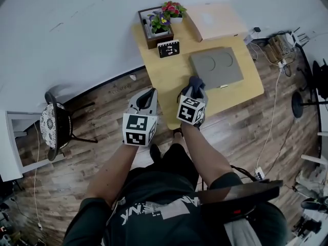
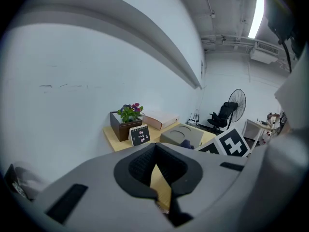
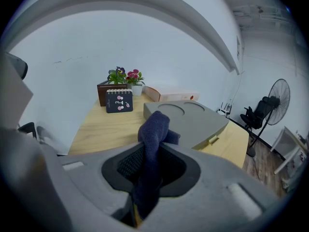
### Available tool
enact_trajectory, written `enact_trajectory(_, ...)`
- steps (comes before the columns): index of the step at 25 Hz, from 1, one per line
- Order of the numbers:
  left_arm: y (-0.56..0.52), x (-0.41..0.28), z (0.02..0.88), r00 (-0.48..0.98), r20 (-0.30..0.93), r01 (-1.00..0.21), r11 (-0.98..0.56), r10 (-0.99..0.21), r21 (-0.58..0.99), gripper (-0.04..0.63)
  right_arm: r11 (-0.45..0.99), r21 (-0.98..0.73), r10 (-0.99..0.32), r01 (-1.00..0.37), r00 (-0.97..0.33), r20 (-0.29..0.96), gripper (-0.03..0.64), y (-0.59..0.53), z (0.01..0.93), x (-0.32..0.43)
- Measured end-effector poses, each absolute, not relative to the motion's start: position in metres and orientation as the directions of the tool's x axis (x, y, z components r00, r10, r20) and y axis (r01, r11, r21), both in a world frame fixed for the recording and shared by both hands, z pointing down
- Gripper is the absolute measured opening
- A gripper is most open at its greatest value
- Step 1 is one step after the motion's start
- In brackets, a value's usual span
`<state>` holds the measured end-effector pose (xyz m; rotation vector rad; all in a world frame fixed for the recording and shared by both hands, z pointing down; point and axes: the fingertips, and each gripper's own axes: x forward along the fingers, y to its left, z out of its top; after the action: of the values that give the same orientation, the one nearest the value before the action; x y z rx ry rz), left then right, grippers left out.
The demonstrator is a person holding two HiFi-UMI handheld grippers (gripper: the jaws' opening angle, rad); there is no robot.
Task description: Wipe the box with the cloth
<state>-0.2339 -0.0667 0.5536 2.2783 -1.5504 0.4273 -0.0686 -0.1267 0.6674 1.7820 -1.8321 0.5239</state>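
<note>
While clamped, bunched navy cloth (image 3: pixel 153 129).

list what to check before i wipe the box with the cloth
1. Cloth pinched in right tool: ok.
2. Cloth on box: cannot tell, it's at the near corner.
3. Box top bare: ok.
4. Left tool empty: ok.
5. Left tool steadying box: not ok, it's off the table edge.
6. Calendar clear of box: ok.
</note>
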Motion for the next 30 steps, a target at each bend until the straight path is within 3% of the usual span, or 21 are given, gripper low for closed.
enact_trajectory(30, -0.053, -0.198, 0.53, 0.468, 0.408, -0.882, -0.444, -0.783, 0.16, 0.0, 0.264, 0.075, -0.751, -0.962, -0.156, 0.642, 0.071, -0.041, 0.63, -0.045)
